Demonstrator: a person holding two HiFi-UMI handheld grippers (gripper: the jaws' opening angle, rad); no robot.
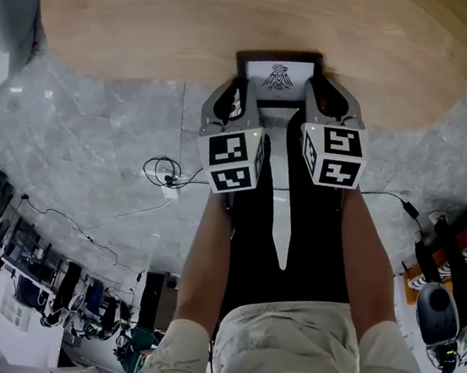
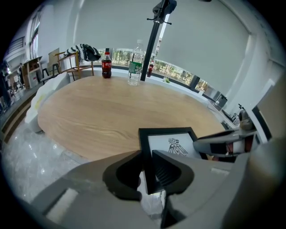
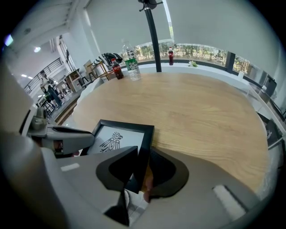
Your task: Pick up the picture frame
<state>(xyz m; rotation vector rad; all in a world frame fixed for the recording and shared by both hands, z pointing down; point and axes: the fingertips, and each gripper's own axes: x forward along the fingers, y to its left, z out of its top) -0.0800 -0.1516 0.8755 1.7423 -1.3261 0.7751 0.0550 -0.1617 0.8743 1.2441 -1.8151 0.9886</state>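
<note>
The black rectangular picture frame holds a white sheet printed with a black bird-like emblem. It lies on a round table of pale wood with streaked grain, over grey veined stone floor tiles. The grey plastic left gripper and right gripper each carry a white cube patterned in black squares. A dark cola bottle has a red label, a clear plastic bottle a green one.

1. I see the counter as pale wood, smooth and matt.
2. The picture frame has a matt black moulding around a white paper print.
3. My left tool and right tool look like matt grey plastic.
4. The floor is polished grey stone.
</note>
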